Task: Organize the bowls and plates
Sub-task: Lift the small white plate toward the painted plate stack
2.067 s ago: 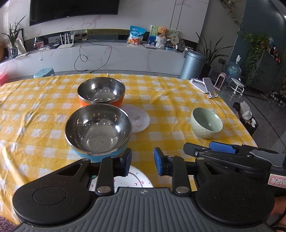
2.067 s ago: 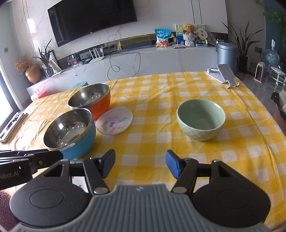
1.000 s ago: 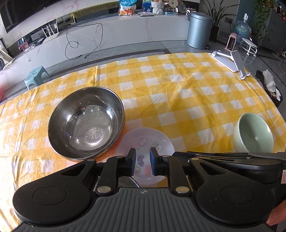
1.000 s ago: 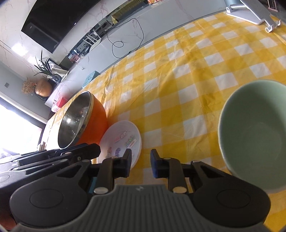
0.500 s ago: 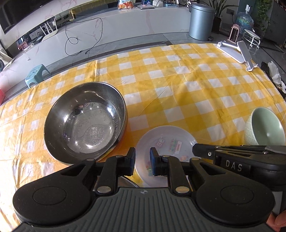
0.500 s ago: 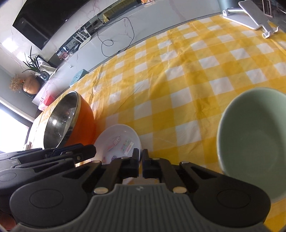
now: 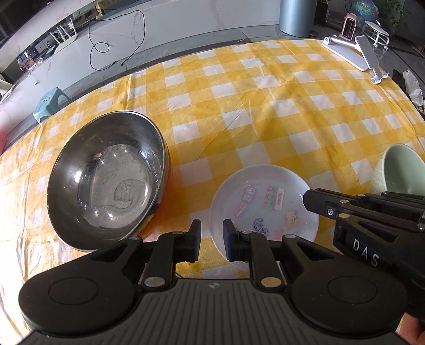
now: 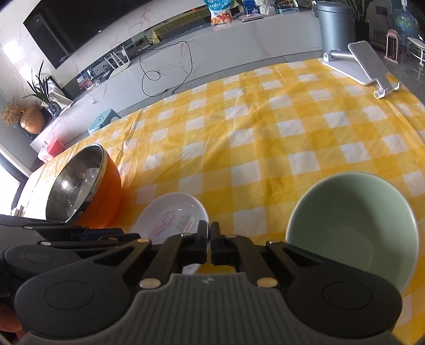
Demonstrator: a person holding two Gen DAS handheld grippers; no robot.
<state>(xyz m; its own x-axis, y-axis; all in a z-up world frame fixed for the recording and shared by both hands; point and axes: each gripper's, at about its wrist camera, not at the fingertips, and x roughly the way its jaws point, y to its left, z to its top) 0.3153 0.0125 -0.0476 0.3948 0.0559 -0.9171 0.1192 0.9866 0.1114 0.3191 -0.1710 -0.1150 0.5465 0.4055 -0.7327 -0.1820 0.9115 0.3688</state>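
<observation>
A small white plate (image 7: 265, 201) with stickers lies on the yellow checked tablecloth (image 7: 265, 111), between a steel-lined orange bowl (image 7: 106, 183) and a pale green bowl (image 7: 401, 169). My right gripper (image 8: 209, 233) is shut, its tips meeting on the right rim of the white plate (image 8: 172, 220); in the left wrist view its tip (image 7: 308, 199) rests on that rim. My left gripper (image 7: 211, 238) hovers at the plate's near left edge with a narrow gap between its fingers and nothing pinched. The green bowl (image 8: 353, 228) sits just right of the right gripper, the orange bowl (image 8: 79, 185) to the left.
A grey folding stand (image 7: 356, 53) lies at the table's far right corner. Beyond the far table edge are a floor, a small teal stool (image 7: 50, 103), a grey bin (image 7: 297, 16) and a long white cabinet. Bare cloth spreads across the far half of the table.
The right gripper's jaws went from a narrow gap to shut at the plate's rim. The left gripper drifted down and sideways, so the plate now shows right of its fingers.
</observation>
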